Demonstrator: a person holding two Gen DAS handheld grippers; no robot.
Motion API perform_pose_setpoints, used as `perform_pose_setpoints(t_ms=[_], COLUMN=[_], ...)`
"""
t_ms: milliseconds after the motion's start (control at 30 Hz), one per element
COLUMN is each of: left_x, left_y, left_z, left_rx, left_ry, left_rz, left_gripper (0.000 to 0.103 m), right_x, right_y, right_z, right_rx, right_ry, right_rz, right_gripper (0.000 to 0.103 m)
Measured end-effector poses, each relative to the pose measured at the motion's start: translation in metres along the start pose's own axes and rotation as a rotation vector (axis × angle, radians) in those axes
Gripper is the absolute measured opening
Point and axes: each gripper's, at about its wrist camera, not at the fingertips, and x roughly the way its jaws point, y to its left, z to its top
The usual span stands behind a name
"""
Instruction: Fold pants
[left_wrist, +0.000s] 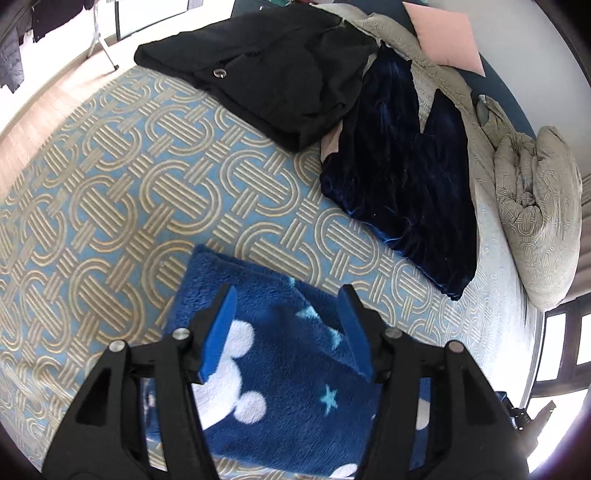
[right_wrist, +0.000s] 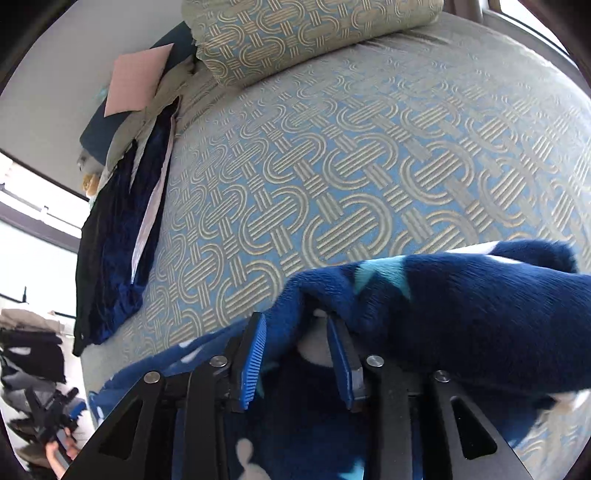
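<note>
Gripper jaws on your left gripper (left_wrist: 288, 295) and right gripper (right_wrist: 295, 325) stood apart, clamping nothing, over the fleece pants (left_wrist: 280, 373) on the bed (left_wrist: 110, 192); soft, light, floppy, best pinched at folded edges.

fleece pants (left_wrist: 280, 376): 1 | black garment (left_wrist: 266, 74): 1 | velvet garment (left_wrist: 399, 177): 1 | pink pillow (left_wrist: 447, 37): 1 | grippers: 2 (left gripper (left_wrist: 290, 295), right gripper (right_wrist: 297, 321))

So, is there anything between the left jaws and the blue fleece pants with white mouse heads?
Nothing visible does. The left gripper hangs directly over the blue fleece pants, jaws open, with only air between them.
</note>
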Motion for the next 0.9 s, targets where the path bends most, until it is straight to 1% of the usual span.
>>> perform_pose_setpoints(t_ms=[100, 167, 200, 267, 333, 433, 533, 600, 667, 700, 800, 833, 900], left_x=[-0.011, -0.017, -0.020, -0.026, -0.032, -0.042, -0.056, -0.064, -0.069, -0.071, -0.076, -0.077, -0.075], left_y=[0.005, 0.008, 0.009, 0.012, 0.015, 0.023, 0.037, 0.043, 0.042, 0.038, 0.002, -0.012, -0.051], left_z=[-0.003, -0.008, -0.011, -0.020, -0.033, -0.055, -0.086, -0.104, -0.123, -0.131, -0.166, -0.178, -0.210], left_rx=[0.008, 0.005, 0.007, 0.031, 0.058, 0.084, 0.094, 0.091, 0.103, 0.119, 0.214, 0.249, 0.356], left_ry=[-0.022, -0.030, -0.028, -0.024, -0.022, -0.015, -0.003, -0.001, 0.022, 0.031, 0.081, 0.098, 0.155], left_rz=[-0.006, -0.023, -0.031, -0.049, -0.059, -0.093, -0.132, -0.150, -0.167, -0.181, -0.253, -0.275, -0.320], left_gripper=[0.059, 0.059, 0.059, 0.060, 0.061, 0.066, 0.067, 0.069, 0.069, 0.069, 0.069, 0.069, 0.069], right_x=[-0.024, -0.043, -0.050, -0.061, -0.067, -0.076, -0.084, -0.089, -0.092, -0.094, -0.100, -0.102, -0.108], right_y=[-0.016, -0.033, -0.040, -0.058, -0.075, -0.105, -0.129, -0.141, -0.154, -0.162, -0.191, -0.201, -0.220], right_z=[0.012, 0.019, 0.020, 0.020, 0.015, -0.005, -0.039, -0.062, -0.081, -0.087, -0.093, -0.091, -0.083], right_rx=[0.010, 0.038, 0.044, 0.045, 0.043, 0.058, 0.064, 0.039, 0.014, 0.017, 0.063, 0.080, 0.120], right_ry=[-0.046, -0.097, -0.112, -0.126, -0.123, -0.121, -0.114, -0.112, -0.097, -0.088, -0.083, -0.098, -0.145], right_rz=[-0.040, -0.095, -0.122, -0.194, -0.243, -0.257, -0.249, -0.272, -0.298, -0.298, -0.291, -0.289, -0.285], right_gripper=[0.038, 0.040, 0.043, 0.044, 0.044, 0.044, 0.044, 0.044, 0.044, 0.044, 0.044, 0.044, 0.044])
